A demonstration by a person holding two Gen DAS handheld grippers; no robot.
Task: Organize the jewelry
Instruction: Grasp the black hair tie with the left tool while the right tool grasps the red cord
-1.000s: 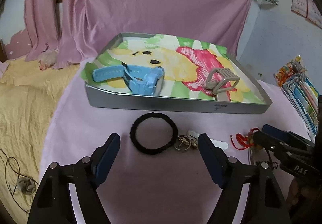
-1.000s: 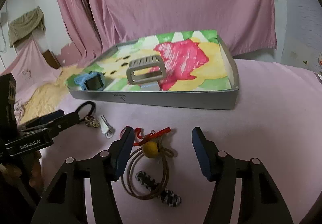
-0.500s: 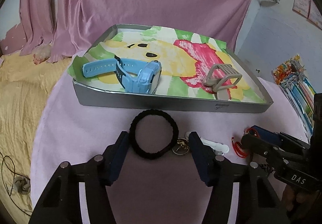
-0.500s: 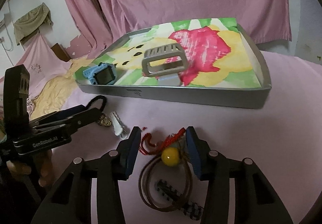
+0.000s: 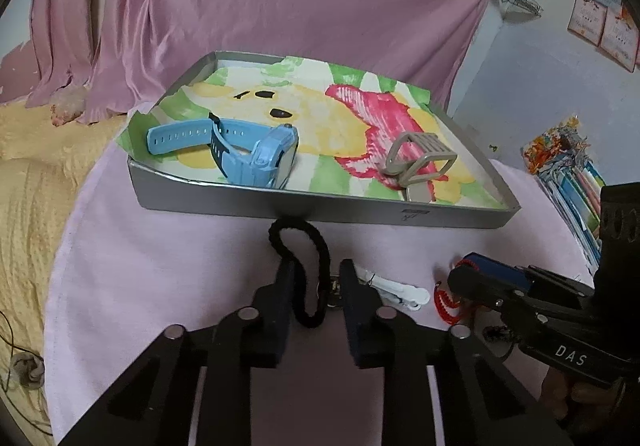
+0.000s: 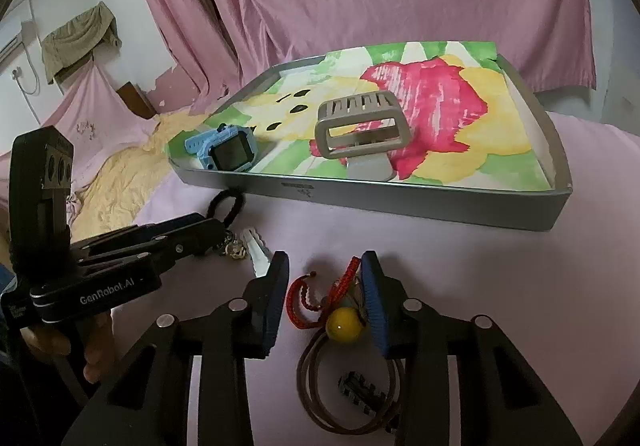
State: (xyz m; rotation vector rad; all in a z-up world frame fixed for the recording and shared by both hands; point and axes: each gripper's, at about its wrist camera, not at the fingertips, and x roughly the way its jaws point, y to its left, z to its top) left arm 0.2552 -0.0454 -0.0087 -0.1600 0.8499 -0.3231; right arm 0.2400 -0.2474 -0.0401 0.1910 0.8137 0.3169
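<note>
- Between the left gripper's (image 5: 314, 292) closing jaws lies the black braided hair tie (image 5: 304, 270), squeezed into a narrow loop, pads against its sides.
- Right gripper (image 6: 324, 294): jaws closing around a red cord bracelet (image 6: 304, 296) and yellow bead (image 6: 341, 324); its right pad touches the cord, the left stands clear.
- Brown cord loops (image 6: 312, 386) lie under that gripper, on the pink-covered bench (image 6: 500, 278).
- White plastic piece (image 5: 400, 292) sits between both grippers.
- Beyond, the grey tray (image 5: 320, 205) holds a blue watch (image 5: 256, 153) and a grey strap (image 5: 420, 157).
</note>
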